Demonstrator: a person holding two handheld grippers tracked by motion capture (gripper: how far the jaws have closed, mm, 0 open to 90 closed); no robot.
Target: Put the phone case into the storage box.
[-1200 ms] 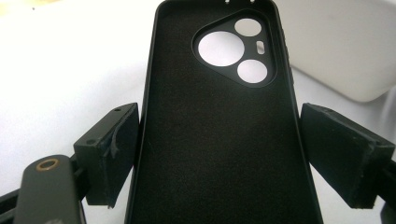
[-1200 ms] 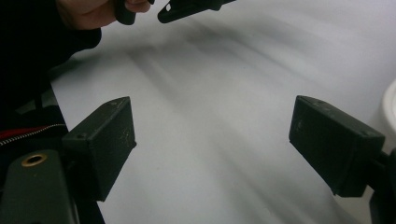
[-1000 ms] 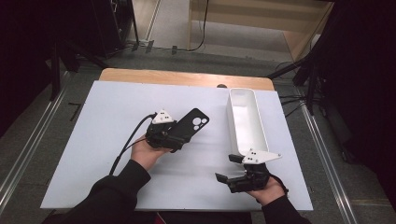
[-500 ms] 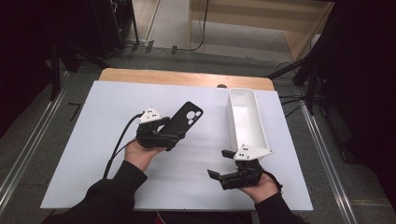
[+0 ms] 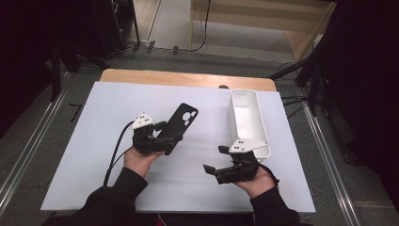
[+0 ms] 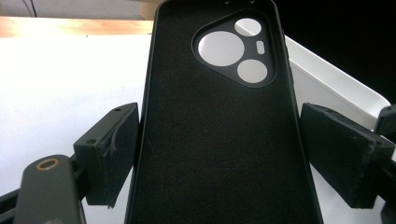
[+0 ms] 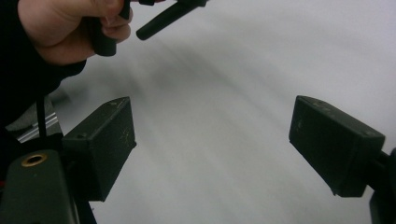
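A black phone case with a three-hole camera cutout lies lengthwise between the jaws of my left gripper, held just above the white tabletop. In the left gripper view both pads press the long edges of the case, inner side facing the camera. My right gripper hovers near the table's front right, turned toward the left hand. Its jaws stand wide apart in the right gripper view with bare table between them.
A long white bin stands at the back right of the table, just beyond my right gripper. A wooden strip runs along the far edge. The left hand is at the top left of the right gripper view.
My left gripper has carried the phone case a little to the left. The right gripper has lifted slightly and moved left, away from the bin's near end.
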